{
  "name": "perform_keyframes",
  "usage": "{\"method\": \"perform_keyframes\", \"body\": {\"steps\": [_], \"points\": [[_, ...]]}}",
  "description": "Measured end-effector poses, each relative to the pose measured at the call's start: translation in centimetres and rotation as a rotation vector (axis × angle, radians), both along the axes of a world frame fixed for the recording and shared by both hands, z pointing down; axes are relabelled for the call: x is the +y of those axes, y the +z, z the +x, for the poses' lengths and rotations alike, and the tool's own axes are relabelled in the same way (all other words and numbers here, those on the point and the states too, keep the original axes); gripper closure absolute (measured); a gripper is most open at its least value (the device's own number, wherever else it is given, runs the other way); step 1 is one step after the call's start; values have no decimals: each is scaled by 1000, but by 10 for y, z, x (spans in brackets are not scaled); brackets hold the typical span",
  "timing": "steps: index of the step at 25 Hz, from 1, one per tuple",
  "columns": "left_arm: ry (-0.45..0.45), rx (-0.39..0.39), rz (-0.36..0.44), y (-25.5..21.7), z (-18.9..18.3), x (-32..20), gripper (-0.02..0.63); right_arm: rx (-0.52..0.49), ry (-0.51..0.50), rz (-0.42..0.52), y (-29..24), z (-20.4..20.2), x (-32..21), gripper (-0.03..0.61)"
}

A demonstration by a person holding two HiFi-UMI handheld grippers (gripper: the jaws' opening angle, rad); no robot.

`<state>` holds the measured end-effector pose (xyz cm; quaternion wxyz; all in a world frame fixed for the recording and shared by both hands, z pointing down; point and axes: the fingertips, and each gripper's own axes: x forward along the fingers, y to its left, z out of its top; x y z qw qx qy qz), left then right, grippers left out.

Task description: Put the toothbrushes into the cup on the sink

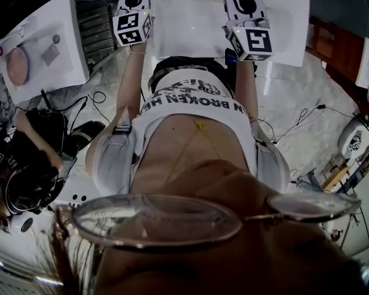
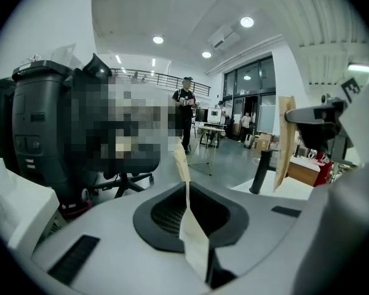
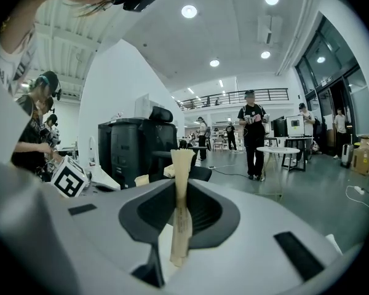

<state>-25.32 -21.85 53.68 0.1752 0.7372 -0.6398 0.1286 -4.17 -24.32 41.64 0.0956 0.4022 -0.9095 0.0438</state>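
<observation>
In the left gripper view, my left gripper [image 2: 187,192] is shut on a pale wooden toothbrush [image 2: 194,238] that stands up from the closed jaws and leans slightly left. The right gripper [image 3: 179,189] is shut on a second wooden toothbrush [image 3: 181,165], paper-wrapped and upright. From the head view both grippers, left [image 1: 135,2] and right [image 1: 243,2], are held up side by side over a white surface [image 1: 190,23]. The left gripper view also catches the right gripper's toothbrush [image 2: 286,140] at the right. No cup shows in any view.
A person in black [image 3: 253,134] stands in the open hall near a round white table [image 3: 286,152]. Tall black bins [image 2: 40,128] stand at the left. Cables [image 1: 86,103] lie on the floor, and a white table [image 1: 37,48] stands to the left.
</observation>
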Motion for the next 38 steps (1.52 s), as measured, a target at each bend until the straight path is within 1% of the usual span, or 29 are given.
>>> {"method": "perform_keyframes", "body": {"steps": [4, 10, 14, 20, 29, 32, 35, 38], "points": [[30, 33, 3, -4, 15, 10, 594, -21, -45, 2, -2, -16, -4, 517], [30, 75, -9, -5, 27, 23, 594, -40, -116, 7, -4, -46, -10, 517], [15, 90, -19, -4, 24, 33, 594, -52, -173, 4, -4, -68, -8, 517], [-12, 101, -27, -2, 15, 42, 594, -61, -230, 6, -3, -94, -8, 517], [-38, 111, -44, -1, 10, 51, 594, -104, -330, 66, -9, -127, -20, 517], [-47, 111, -46, -2, 12, 56, 594, -109, -349, 53, -2, -135, -23, 517], [-52, 112, -44, -3, 10, 58, 594, -78, -366, 32, 15, -145, -27, 517], [-60, 109, -50, -3, 6, 62, 594, -61, -379, -13, 36, -157, -29, 517]]}}
